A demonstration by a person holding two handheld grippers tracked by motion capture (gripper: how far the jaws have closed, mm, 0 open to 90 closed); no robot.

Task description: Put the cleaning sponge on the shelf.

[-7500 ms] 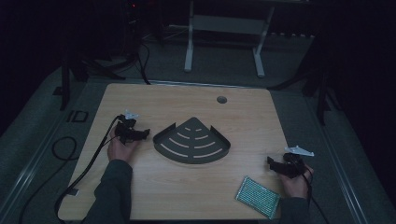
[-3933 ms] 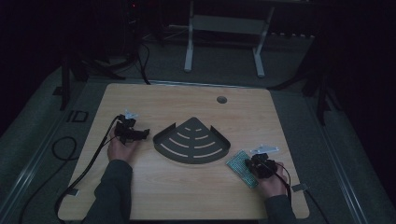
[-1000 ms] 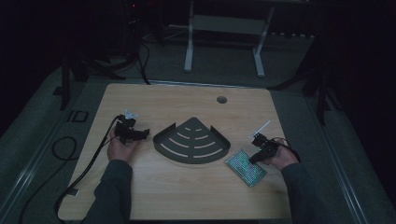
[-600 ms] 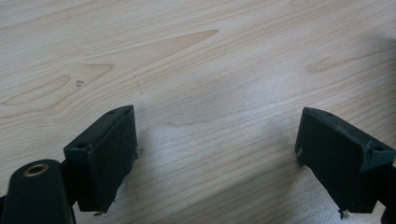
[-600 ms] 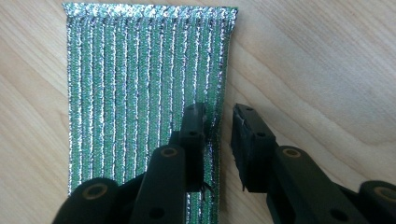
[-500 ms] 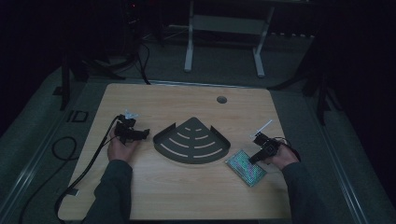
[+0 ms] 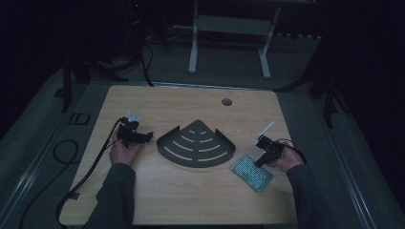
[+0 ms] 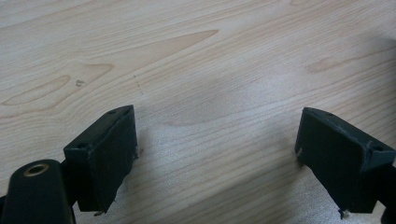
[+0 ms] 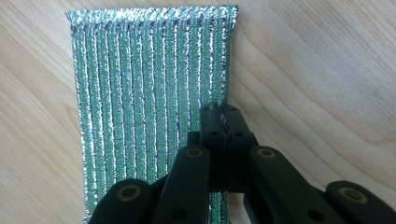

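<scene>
I have the right gripper (image 7: pixel 260 153) clamped on the sponge (image 7: pixel 251 171), a green pad with silver stripes lying flat on the table (image 7: pixel 191 200). Its jaws have just been closing, and in the right gripper view they meet at the pad's long edge (image 9: pixel 149 93), pinching the fabric there between the tips (image 9: pixel 223 122). Taking the rack (image 7: pixel 197 145) at the table's middle as my landmark, a dark quarter-round shelf with curved slots: the sponge sits just off the rack's right corner, towards my side of the table, close to it but not touching. My right hand (image 7: pixel 282 160) rests beside the sponge, farther from the rack. The left gripper (image 7: pixel 143 137) lies on the other side of the rack, just off its left corner, pointing at it. Its jaws stand wide apart, with only bare wood between them (image 8: pixel 217 154). My left hand (image 7: pixel 123 151) holds it low on the table.
</scene>
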